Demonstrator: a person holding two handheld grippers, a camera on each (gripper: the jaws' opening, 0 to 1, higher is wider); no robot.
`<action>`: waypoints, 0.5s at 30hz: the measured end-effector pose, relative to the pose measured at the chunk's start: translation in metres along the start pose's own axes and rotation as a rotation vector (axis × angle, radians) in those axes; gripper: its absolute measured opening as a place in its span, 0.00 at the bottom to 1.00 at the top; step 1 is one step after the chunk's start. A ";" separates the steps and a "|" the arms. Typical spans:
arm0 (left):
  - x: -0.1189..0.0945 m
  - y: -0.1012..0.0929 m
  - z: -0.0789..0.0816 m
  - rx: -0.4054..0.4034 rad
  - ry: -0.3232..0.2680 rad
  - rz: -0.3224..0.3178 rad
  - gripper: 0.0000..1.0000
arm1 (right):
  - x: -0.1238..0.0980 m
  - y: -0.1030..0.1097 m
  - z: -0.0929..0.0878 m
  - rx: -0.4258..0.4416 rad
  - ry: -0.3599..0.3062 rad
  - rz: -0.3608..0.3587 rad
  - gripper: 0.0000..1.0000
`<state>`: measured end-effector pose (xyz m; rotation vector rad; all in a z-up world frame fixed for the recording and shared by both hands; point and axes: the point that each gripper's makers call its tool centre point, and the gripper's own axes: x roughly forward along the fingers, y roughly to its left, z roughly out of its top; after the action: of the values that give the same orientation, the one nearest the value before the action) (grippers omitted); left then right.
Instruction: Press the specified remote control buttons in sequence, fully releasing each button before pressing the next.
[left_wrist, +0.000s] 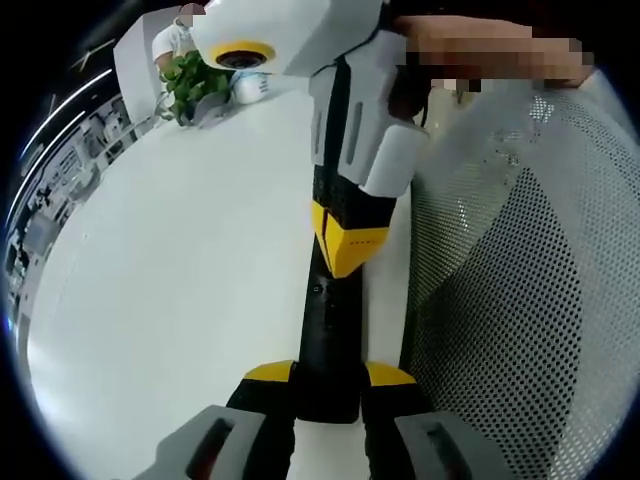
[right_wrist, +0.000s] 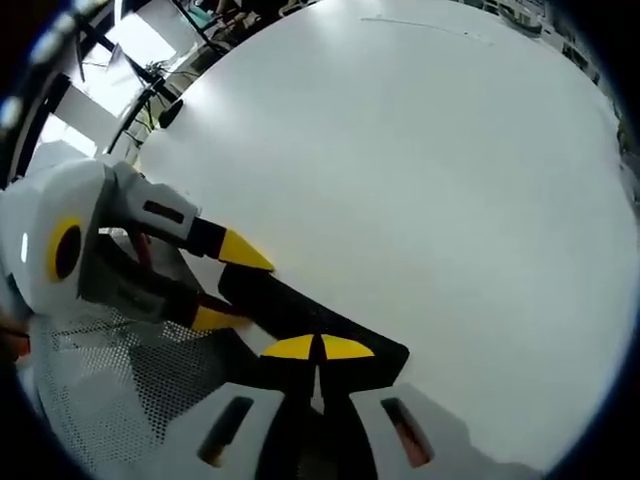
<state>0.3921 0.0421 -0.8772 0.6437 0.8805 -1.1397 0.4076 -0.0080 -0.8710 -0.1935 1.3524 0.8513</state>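
A long black remote control (left_wrist: 325, 320) lies on the white table (left_wrist: 180, 280), close to its edge. My left gripper (left_wrist: 330, 375) is shut on the remote's near end, one yellow tip on each side. My right gripper (left_wrist: 350, 250) comes down from above with its yellow tips together, resting on the remote's top face. In the right gripper view, my right gripper (right_wrist: 320, 347) is shut, its tips on the remote (right_wrist: 285, 310). My left gripper (right_wrist: 232, 285) reaches in from the left and clamps the remote's other end. The buttons are hidden.
A white mesh chair back (left_wrist: 520, 300) stands against the table edge beside the remote, also seen as mesh (right_wrist: 100, 370). A potted plant (left_wrist: 190, 85) and a seated person (left_wrist: 170, 40) are at the table's far end. Broad white table surface (right_wrist: 420, 170) stretches beyond.
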 end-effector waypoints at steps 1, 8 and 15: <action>0.000 0.000 0.000 0.000 0.000 0.000 0.25 | 0.000 0.000 0.000 0.007 0.003 0.002 0.00; 0.000 0.000 0.000 0.001 0.000 0.001 0.25 | 0.000 0.002 0.000 0.000 0.011 -0.007 0.00; 0.000 -0.001 0.000 0.012 0.001 0.003 0.25 | 0.000 0.001 -0.001 -0.006 -0.011 0.014 0.00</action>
<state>0.3914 0.0424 -0.8773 0.6552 0.8737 -1.1435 0.4061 -0.0079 -0.8704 -0.1848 1.3426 0.8670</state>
